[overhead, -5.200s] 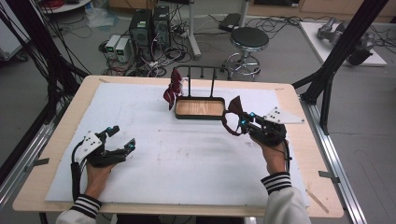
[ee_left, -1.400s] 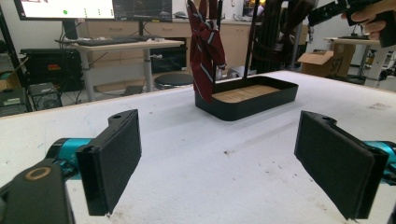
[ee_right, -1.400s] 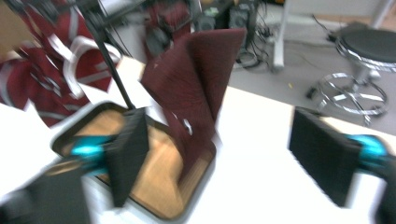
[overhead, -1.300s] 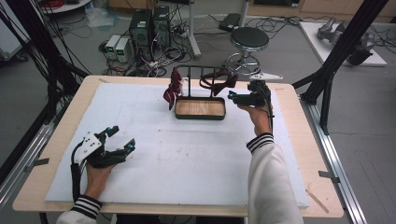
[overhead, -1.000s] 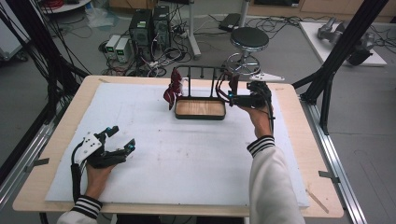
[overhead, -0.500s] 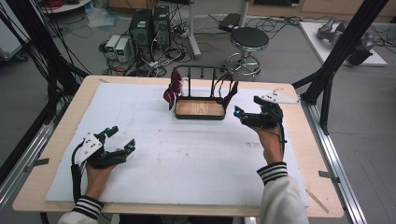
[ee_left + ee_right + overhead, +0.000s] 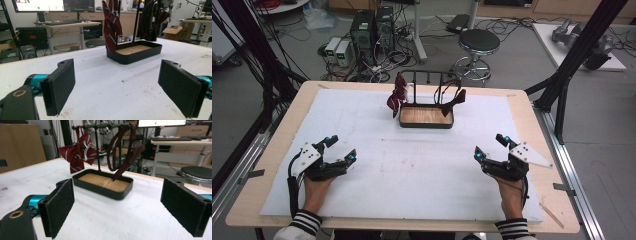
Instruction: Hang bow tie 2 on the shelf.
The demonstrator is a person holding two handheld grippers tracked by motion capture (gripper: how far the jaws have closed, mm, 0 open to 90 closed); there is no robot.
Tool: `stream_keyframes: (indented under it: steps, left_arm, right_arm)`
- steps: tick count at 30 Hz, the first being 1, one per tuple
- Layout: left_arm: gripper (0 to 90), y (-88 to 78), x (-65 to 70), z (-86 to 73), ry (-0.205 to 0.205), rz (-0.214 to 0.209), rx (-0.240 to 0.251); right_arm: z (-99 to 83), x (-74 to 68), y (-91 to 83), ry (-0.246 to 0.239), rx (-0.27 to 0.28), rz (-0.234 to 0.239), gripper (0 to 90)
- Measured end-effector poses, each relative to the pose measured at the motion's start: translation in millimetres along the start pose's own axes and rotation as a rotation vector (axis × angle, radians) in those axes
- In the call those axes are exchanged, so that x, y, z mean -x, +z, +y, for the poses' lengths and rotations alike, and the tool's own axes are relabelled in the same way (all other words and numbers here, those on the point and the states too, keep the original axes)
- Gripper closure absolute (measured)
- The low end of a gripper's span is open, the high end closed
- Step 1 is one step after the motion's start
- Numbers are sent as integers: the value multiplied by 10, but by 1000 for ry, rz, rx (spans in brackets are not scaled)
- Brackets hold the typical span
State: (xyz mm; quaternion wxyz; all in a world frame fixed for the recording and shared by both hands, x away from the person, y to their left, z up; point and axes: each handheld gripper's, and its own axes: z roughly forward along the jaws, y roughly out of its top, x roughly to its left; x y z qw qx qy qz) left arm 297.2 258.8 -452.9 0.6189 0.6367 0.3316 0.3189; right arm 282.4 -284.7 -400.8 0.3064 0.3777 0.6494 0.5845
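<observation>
The dark maroon tie (image 7: 455, 97) hangs off the right end of the rack's top bar (image 7: 428, 73), upper middle of the high view, its tail drooping over the tray's (image 7: 426, 124) right end; whether it touches the wood we can't tell. In the right gripper view it's top center (image 7: 126, 152), looped over the bar. On the left end hangs a red striped bow tie (image 7: 397, 95) w/ white cords (top left in the right gripper view (image 7: 80, 151)). The tray has a wooden floor and black rim and sits on the white mat (image 7: 412, 165).

Right gripper (image 7: 491, 147) is lower right of the high view, resting on the mat, well apart from the rack, jaws spread wide w/ nothing between them. Left gripper (image 7: 339, 148) is lower left, same deal: wide open, empty, on the mat.
</observation>
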Motion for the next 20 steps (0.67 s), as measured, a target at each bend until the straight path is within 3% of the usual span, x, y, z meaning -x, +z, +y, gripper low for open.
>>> stream_keyframes:
  steps: [2,3,5,6,15,20]
  left_arm:
    - [146,-3,3,2,2,3,-3]
    - [146,-5,4,3,4,3,-3]
    - [146,-4,6,2,5,5,-2]
    - [146,-4,4,2,5,5,-6]
    - [146,-3,11,1,10,14,-6]
    - [146,-2,15,0,7,15,-8]
  right_arm:
    - [-160,0,-42,0,14,-14,108]
    - [-200,-5,-53,11,-14,-23,108]
    - [-243,-2,-51,6,-13,-26,108]
    - [-323,-9,-66,0,9,-35,108]
    - [-526,11,-57,18,39,-55,108]
    - [-530,-15,-60,-5,46,-57,108]
